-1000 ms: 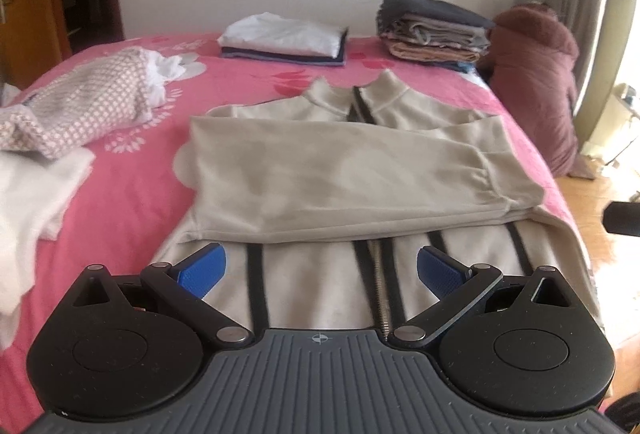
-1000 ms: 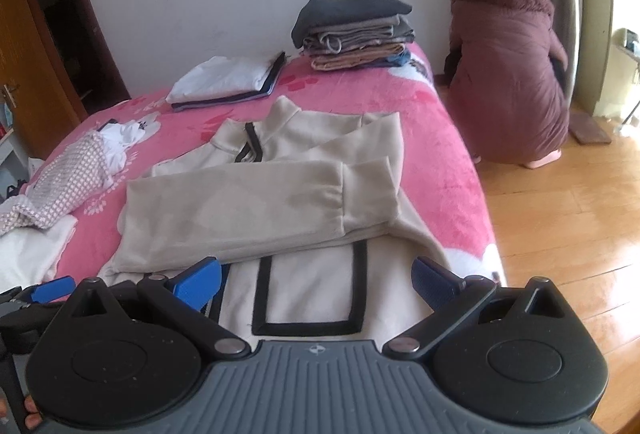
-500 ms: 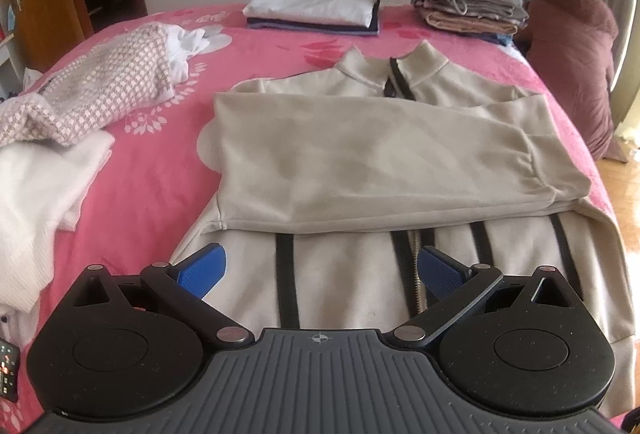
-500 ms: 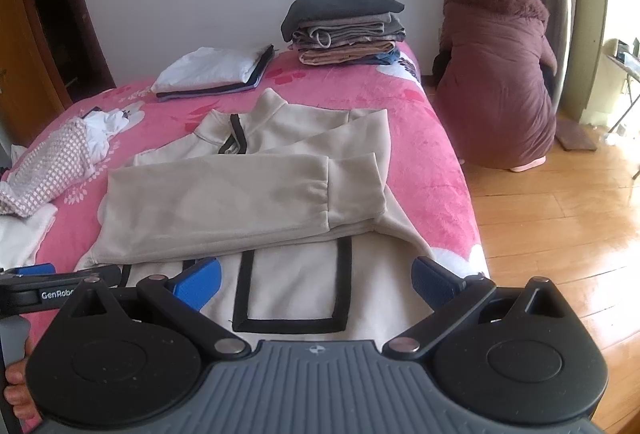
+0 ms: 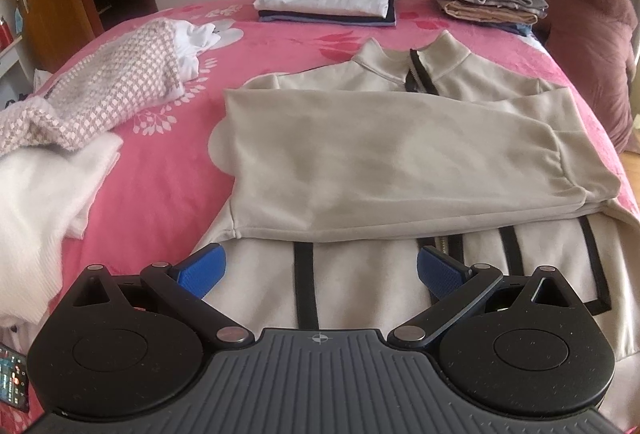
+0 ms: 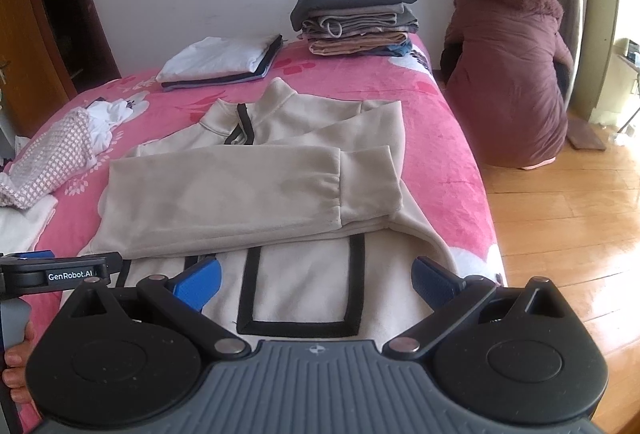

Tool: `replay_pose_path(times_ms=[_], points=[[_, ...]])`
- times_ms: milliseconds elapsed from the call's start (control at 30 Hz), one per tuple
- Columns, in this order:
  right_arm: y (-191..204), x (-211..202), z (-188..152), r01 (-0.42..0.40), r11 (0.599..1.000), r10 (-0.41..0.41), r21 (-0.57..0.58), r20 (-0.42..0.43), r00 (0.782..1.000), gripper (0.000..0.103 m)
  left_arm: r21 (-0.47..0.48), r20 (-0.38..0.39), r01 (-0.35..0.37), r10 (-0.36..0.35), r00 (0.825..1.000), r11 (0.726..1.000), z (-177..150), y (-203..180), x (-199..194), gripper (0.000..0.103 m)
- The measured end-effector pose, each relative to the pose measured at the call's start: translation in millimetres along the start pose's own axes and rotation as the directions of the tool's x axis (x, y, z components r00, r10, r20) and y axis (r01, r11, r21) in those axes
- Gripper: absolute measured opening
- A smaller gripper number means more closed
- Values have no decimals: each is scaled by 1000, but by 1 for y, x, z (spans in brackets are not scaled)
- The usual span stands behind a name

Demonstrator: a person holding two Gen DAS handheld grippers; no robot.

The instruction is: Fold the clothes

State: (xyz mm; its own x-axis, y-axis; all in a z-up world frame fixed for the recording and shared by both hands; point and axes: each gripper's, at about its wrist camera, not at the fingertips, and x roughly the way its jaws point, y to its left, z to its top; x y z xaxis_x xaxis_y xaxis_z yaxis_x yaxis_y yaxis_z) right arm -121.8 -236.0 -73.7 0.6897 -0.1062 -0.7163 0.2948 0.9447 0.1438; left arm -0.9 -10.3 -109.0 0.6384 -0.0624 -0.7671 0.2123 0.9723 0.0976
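Two grippers, both w/ jaws spread wide, holding nothing. Left gripper [image 5: 320, 270] and right gripper [image 6: 316, 282] hover over the near hem of a beige zip-up jacket [image 5: 360, 162], prob. staged to pinch the two hem corners for the bottom-up fold. Jacket lies flat on the pink bedspread [image 5: 168, 170] straight ahead of both tools, front up. Sleeves already crossed over the chest, so width is set. Long axis runs away from the tools: hem nearest, collar [image 5: 416, 62] pointing to the far wall. Folded stacks [image 6: 356, 18] beyond the collar; unfolded knits off to the left.
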Motion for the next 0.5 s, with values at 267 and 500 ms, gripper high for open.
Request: replay_pose_path(times_ms=[267, 500], points=[[7, 17, 4, -23, 1000, 23, -8, -12, 1000, 103, 34, -7, -27, 27, 1000, 999, 4, 3, 9, 103], [21, 37, 13, -50, 997, 49, -52, -16, 999, 103, 41, -24, -46, 47, 999, 998, 8, 8, 22, 103]])
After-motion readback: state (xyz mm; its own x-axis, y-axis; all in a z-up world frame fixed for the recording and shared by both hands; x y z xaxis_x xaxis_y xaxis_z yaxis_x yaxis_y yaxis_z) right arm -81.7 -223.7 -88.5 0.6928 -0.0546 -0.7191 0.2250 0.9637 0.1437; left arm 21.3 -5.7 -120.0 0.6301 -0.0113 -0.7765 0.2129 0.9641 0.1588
